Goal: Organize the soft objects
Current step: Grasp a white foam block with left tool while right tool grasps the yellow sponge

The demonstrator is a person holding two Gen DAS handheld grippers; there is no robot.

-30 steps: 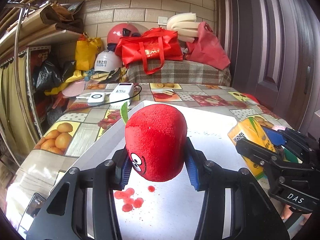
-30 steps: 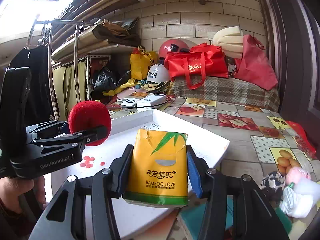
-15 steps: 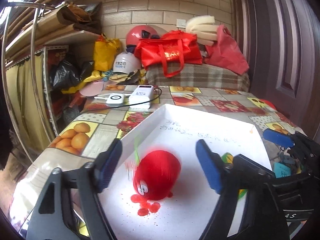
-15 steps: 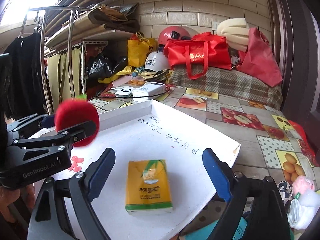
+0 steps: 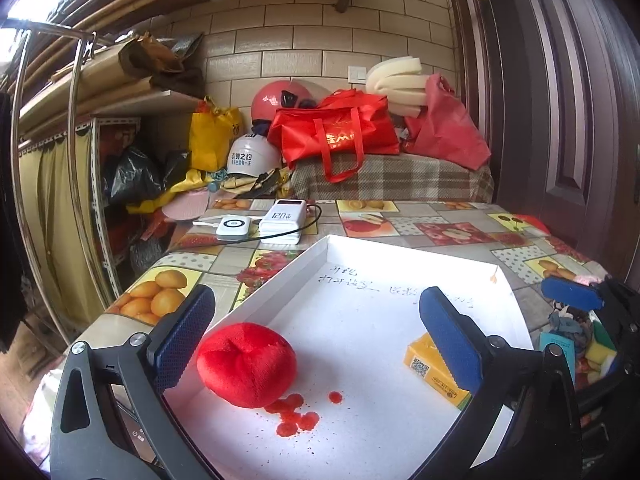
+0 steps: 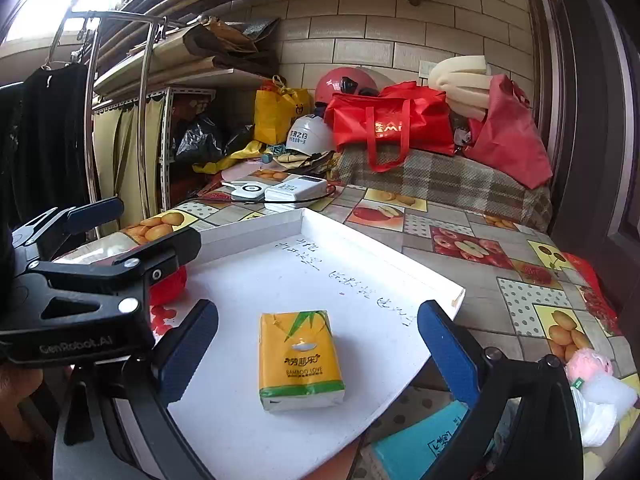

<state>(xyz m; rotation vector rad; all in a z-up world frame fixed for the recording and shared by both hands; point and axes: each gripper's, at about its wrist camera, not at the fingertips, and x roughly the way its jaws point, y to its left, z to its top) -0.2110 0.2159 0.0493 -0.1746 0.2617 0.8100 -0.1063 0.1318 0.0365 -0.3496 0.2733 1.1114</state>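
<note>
A red plush apple (image 5: 246, 364) lies on the white tray (image 5: 360, 248) by red spots (image 5: 298, 416). The tissue pack (image 6: 298, 356) is yellow with green leaves. The tablecloth (image 6: 472, 248) shows fruit squares. Blue pads (image 6: 448, 350) line black grippers.

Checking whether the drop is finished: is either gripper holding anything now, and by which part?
Nothing is held. The left gripper and right gripper have just been opening; the red plush and tissue pack lie free on the white tray.

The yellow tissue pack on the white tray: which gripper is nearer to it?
Right. The right gripper straddles the tissue pack, jaws open; the left gripper stands over the red plush.
</note>
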